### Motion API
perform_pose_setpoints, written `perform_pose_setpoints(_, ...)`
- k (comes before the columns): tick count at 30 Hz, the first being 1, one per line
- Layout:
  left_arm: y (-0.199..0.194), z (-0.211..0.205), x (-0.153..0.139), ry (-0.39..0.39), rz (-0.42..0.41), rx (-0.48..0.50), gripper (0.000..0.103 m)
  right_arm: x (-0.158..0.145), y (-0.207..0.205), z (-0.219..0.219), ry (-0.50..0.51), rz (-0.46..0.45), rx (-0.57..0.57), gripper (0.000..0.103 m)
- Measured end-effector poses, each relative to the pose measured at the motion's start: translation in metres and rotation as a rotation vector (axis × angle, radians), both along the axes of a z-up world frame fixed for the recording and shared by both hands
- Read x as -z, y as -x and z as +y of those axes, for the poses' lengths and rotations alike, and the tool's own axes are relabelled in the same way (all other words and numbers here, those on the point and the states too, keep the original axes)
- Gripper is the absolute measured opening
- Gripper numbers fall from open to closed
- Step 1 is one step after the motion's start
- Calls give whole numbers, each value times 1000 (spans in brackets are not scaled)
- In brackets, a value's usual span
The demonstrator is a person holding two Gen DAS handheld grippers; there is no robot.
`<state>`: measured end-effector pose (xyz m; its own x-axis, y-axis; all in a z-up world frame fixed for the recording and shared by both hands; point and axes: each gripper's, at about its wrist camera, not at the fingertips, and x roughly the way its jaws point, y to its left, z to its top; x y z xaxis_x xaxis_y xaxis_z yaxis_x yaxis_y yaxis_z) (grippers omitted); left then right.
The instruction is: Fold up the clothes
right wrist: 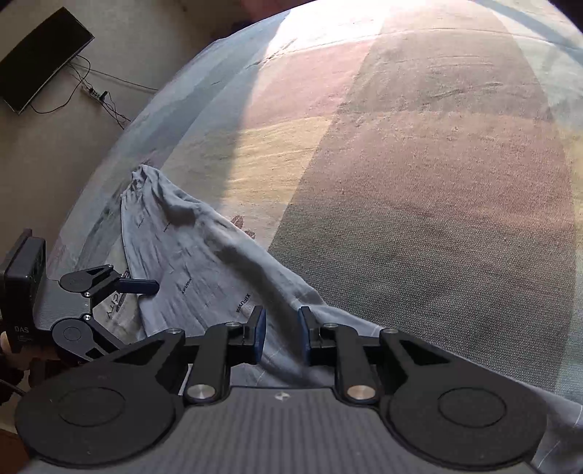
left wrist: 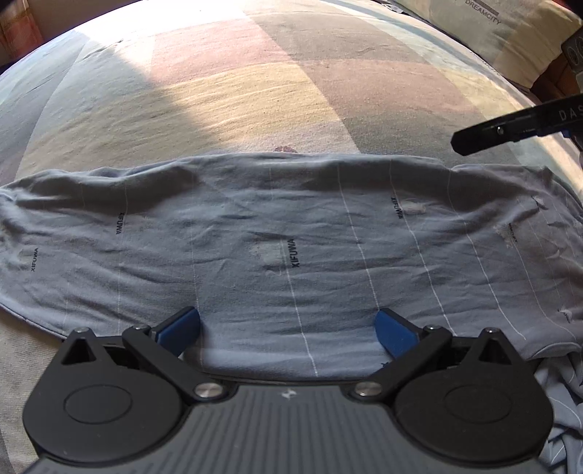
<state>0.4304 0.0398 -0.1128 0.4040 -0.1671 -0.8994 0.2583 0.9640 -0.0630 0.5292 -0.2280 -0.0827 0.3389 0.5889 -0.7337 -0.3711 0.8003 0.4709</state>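
Note:
A grey garment [left wrist: 277,248] with thin white stripes and small printed words lies spread flat across the bed. My left gripper [left wrist: 288,330] hovers over its near edge, blue pads wide apart and nothing between them. In the right wrist view the same garment [right wrist: 189,262] runs away to the left, with a raised ridge along its right side. My right gripper [right wrist: 281,335] is over its near end, jaws open by a narrow gap with cloth showing beneath them. One right gripper finger [left wrist: 484,133] shows above the garment's far right corner. The left gripper [right wrist: 135,313] is at the left, open.
The bed cover [right wrist: 419,182] has pink, yellow and grey patches, partly sunlit. A pillow [left wrist: 492,32] with printed lettering lies at the far right. Bunched pale striped cloth [left wrist: 561,401] sits at the near right. On the floor beyond the bed lie a dark screen [right wrist: 40,58] and cables.

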Motion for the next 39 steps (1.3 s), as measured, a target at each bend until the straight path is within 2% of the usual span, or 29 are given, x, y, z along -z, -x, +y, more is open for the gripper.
perform_pose_setpoints(3,1,2,0,8,-7,4,102,-6,-18,8,73,-88,-2,23)
perform_pose_setpoints(5,1,3,0,15,-9,6,102,2,-24,17,122,-90,-45,23)
perform_pose_setpoints(7,2,4,-1,19,-12,11,102,9,-19,26,137,-89,-106,23)
perform_pose_setpoints(9,3,4,0,19,-17,14,102,16,-11,36,206,-107,-147,23)
perform_pose_setpoints(13,2,3,0,13,-21,14,102,20,5,52,321,-178,-168,22)
perform_pose_setpoints(14,1,3,0,13,-19,11,102,18,9,59,363,-202,-185,21)
perform_pose_setpoints(16,1,3,0,13,-11,6,102,17,15,71,431,-238,-231,3)
perform_pose_setpoints(17,2,3,-1,13,-5,2,102,17,15,76,460,-252,-242,3)
perform_pose_setpoints(19,6,3,-2,10,6,-3,101,15,4,74,494,-270,-189,3)
perform_pose_setpoints(21,10,3,-3,2,19,2,101,10,-15,62,518,-262,-83,1)
perform_pose_setpoints(24,10,9,-12,33,35,1,100,-9,-28,39,378,-219,16,4)
perform_pose_setpoints(26,2,17,-22,58,-5,-11,100,-20,-15,36,365,-215,21,10)
perform_pose_setpoints(28,-12,23,-28,45,-48,-24,100,-26,1,35,356,-197,30,15)
perform_pose_setpoints(29,-22,28,-29,43,-67,-35,100,-24,9,35,344,-172,43,19)
perform_pose_setpoints(30,-33,32,-30,42,-86,-47,100,-22,17,35,331,-147,56,28)
perform_pose_setpoints(31,-43,37,-32,41,-105,-58,100,-19,25,36,318,-122,76,31)
perform_pose_setpoints(35,-77,50,-30,25,-165,-45,100,0,51,43,255,-13,180,31)
perform_pose_setpoints(39,-104,77,-8,74,-93,-99,99,7,66,56,219,50,235,32)
